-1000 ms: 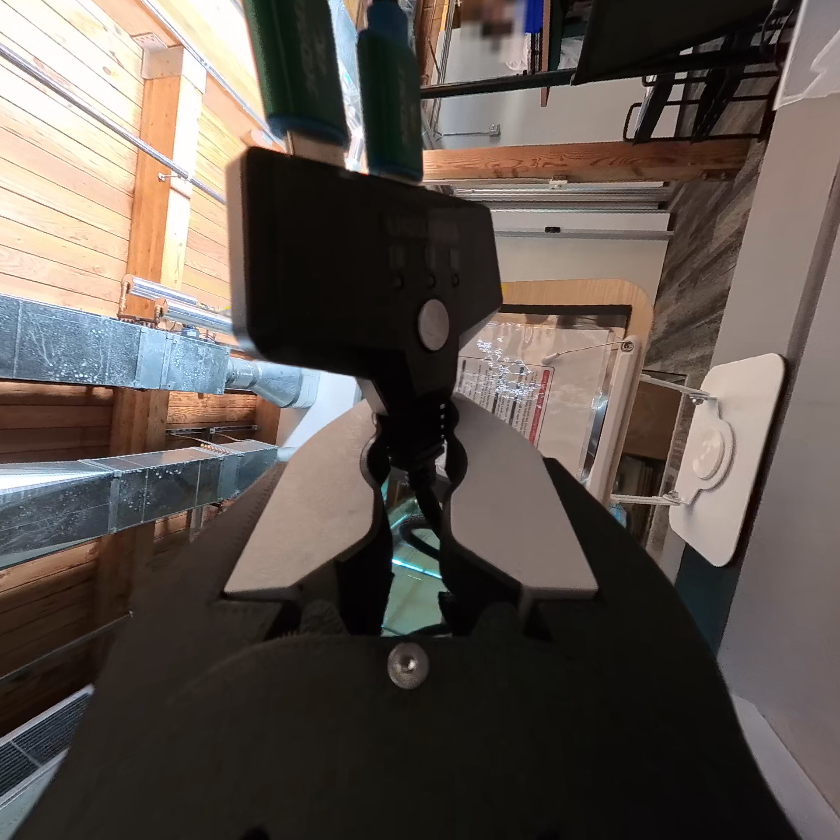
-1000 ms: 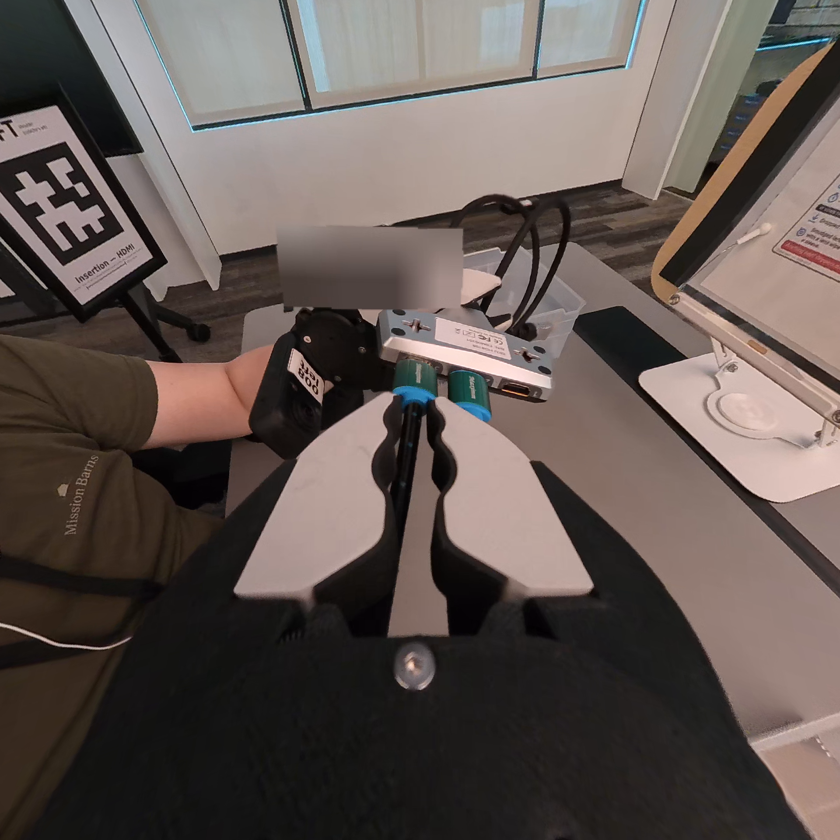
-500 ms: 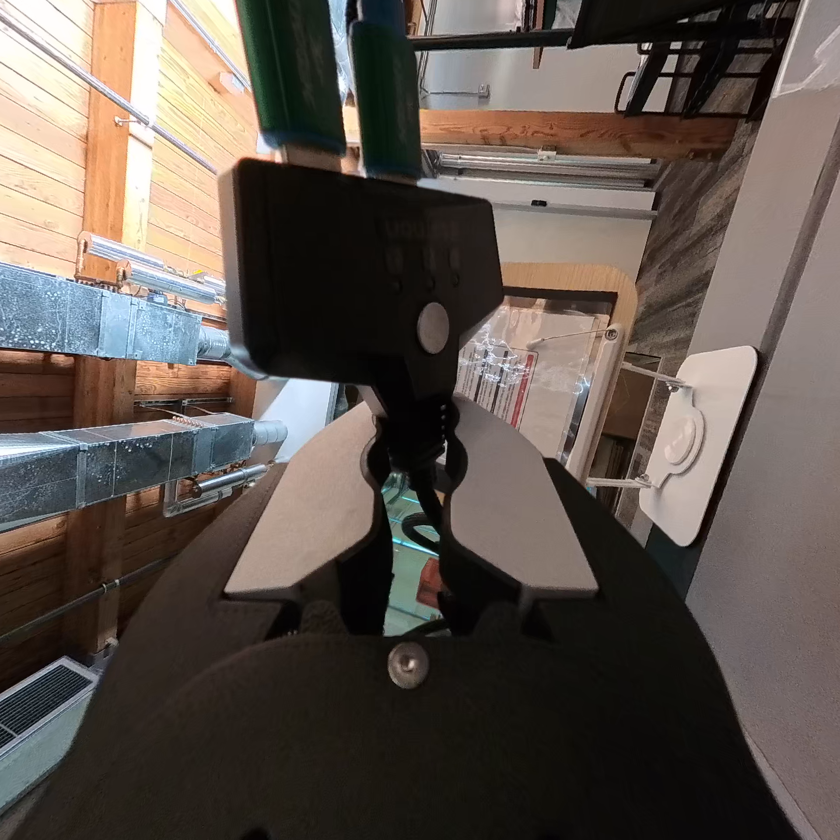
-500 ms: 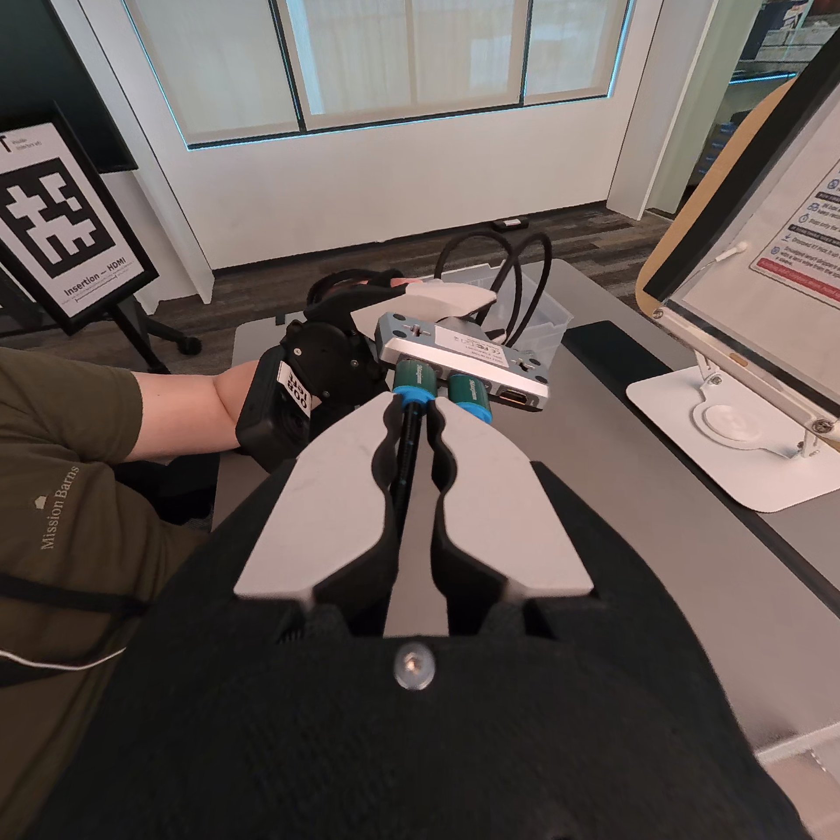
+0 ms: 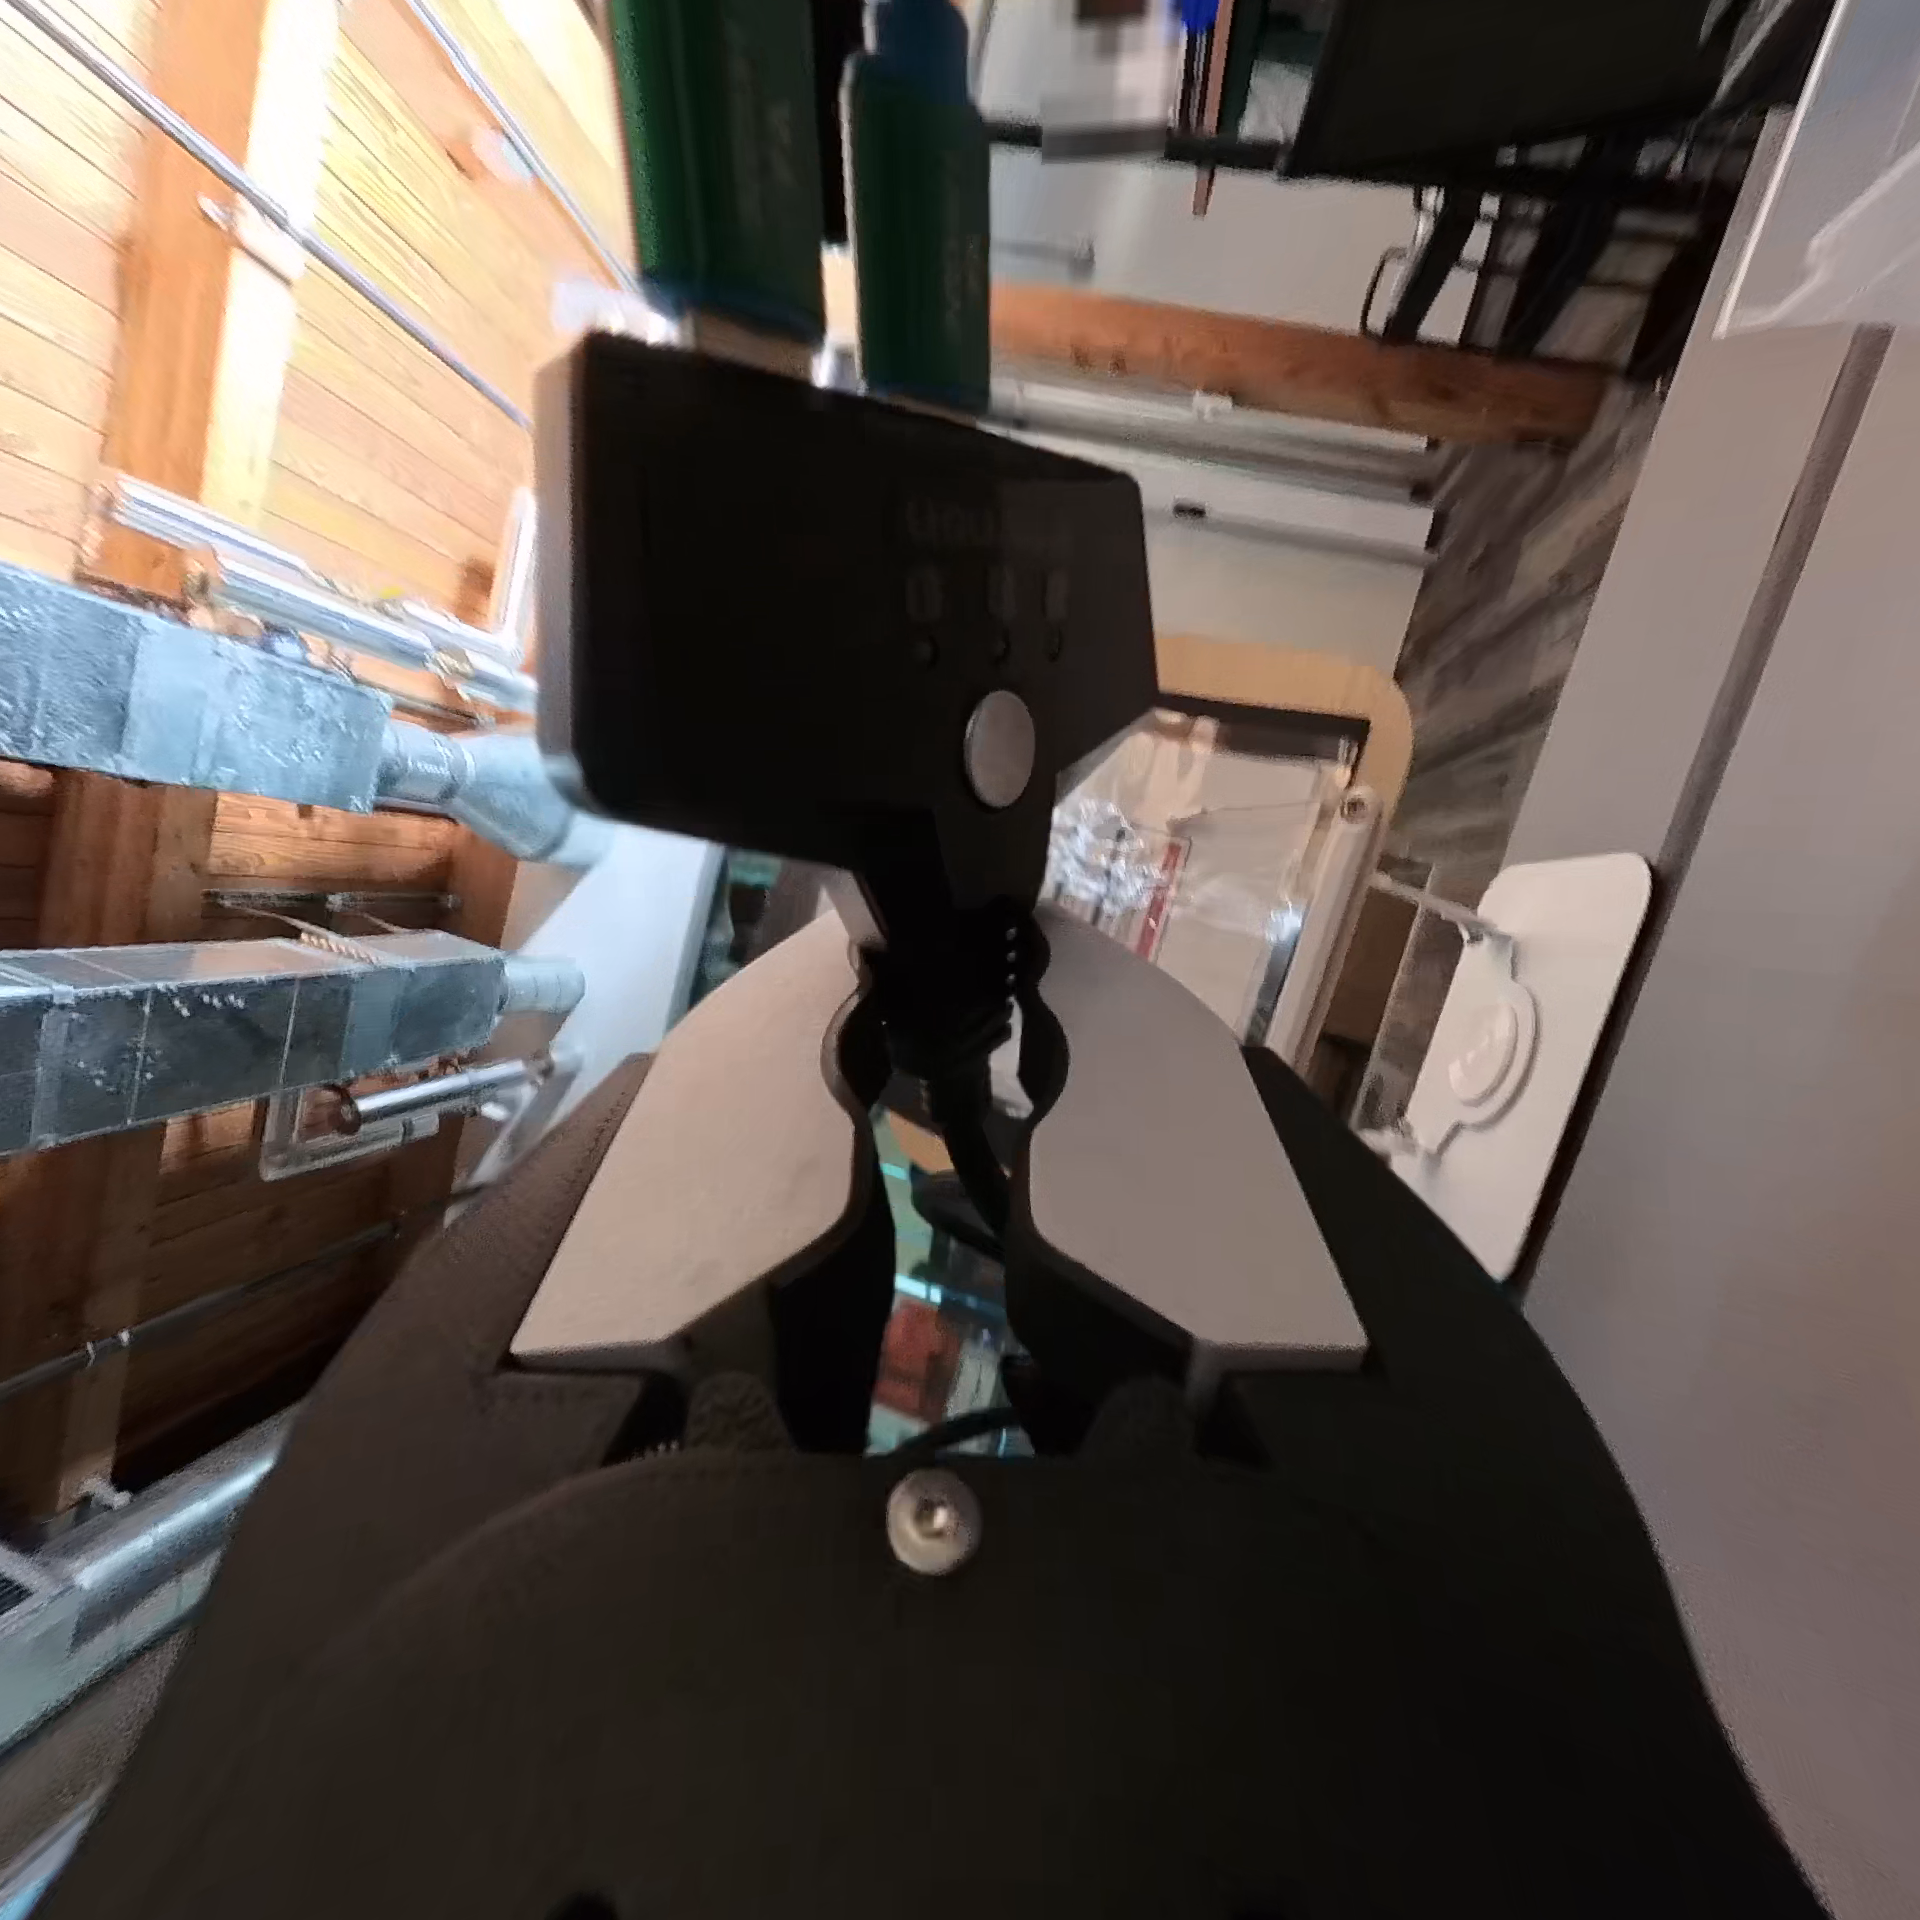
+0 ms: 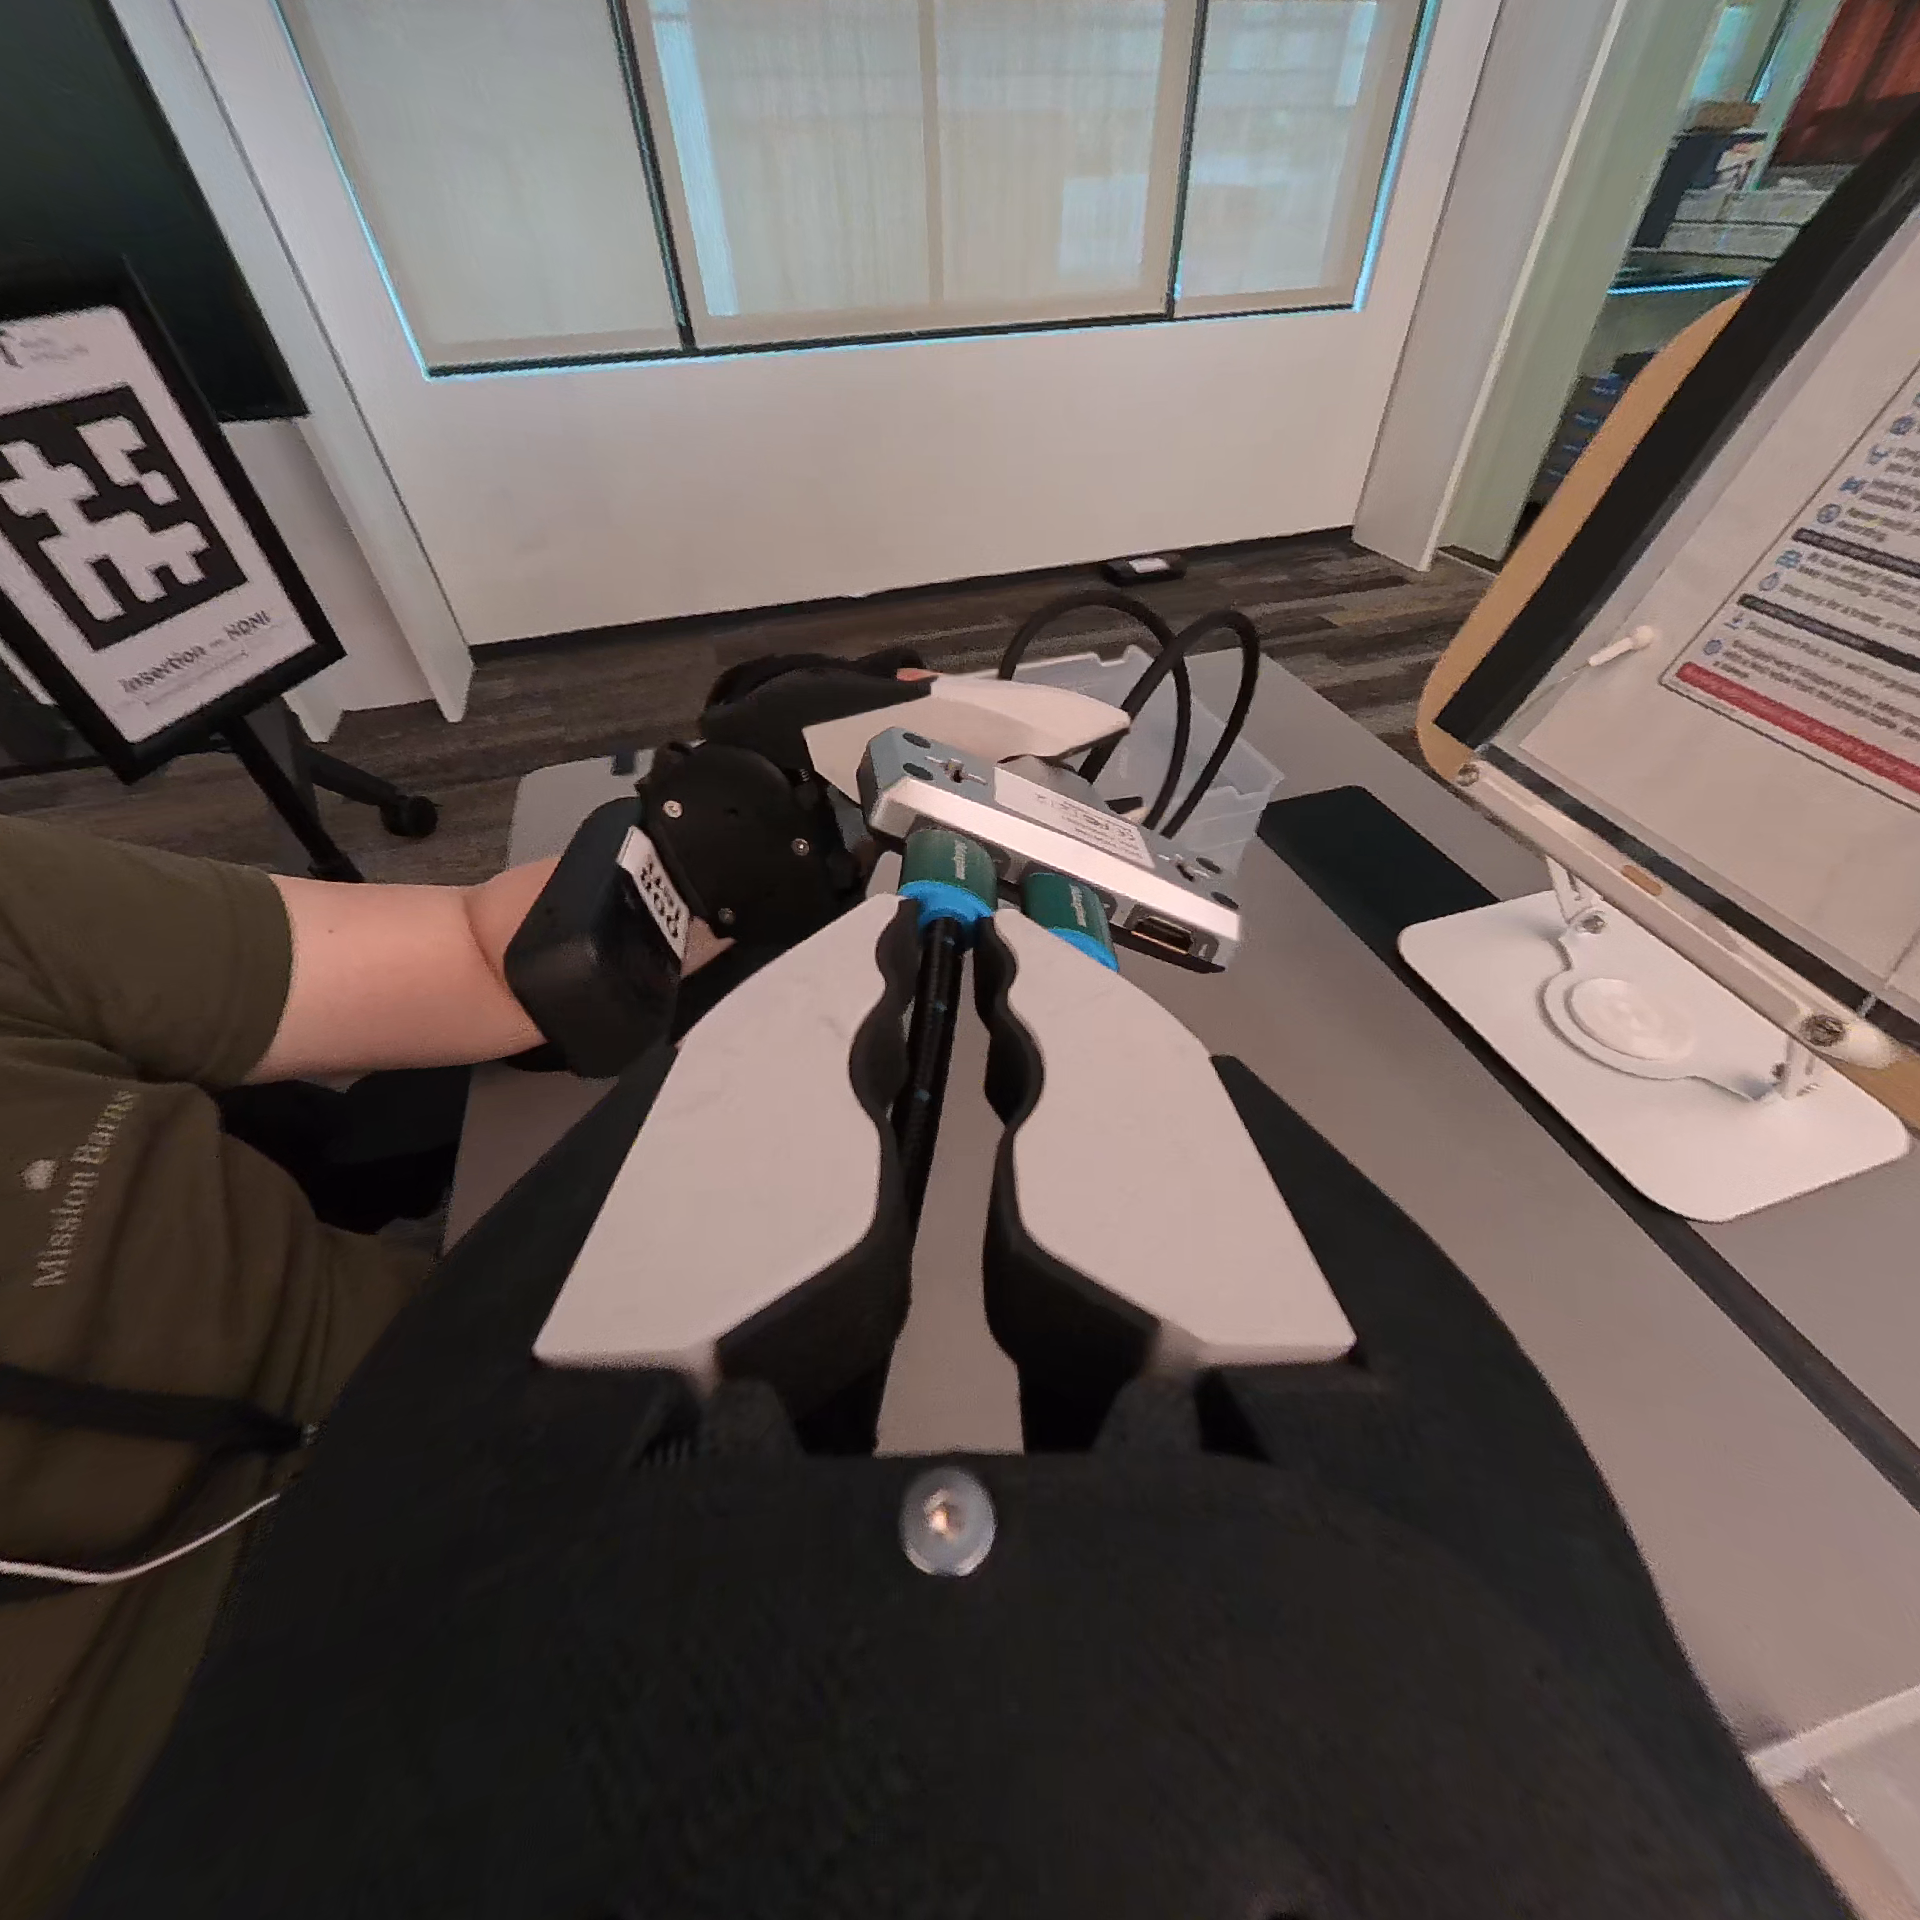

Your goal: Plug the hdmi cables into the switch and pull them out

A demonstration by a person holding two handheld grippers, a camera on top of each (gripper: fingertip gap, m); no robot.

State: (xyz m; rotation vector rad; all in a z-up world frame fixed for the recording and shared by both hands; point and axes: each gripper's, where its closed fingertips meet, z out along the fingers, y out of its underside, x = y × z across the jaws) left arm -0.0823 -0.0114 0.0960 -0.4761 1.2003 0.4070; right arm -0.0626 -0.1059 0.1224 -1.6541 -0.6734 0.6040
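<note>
Left wrist view: left hand-held gripper [image 5: 951, 1023] closed on the strain relief of the switch [image 5: 831, 613] tail lead, switch held aloft, two green plugs [image 5: 920, 218] seated. Right wrist view: right hand-held gripper [image 6: 943, 935] closed on the cable [image 6: 930, 1029] just behind a plug (rigid shell, better purchase than the pliant cord); light switch [image 6: 1049, 831] above the bench [image 6: 1455, 1195].

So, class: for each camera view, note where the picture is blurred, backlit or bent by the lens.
Left wrist view: motion blur smears the background, and the switch is a dark, backlit shape. Right wrist view: mostly sharp with slight blur at the edges, evenly lit by bright windows; the wide lens bows the window frames and the table edge.
</note>
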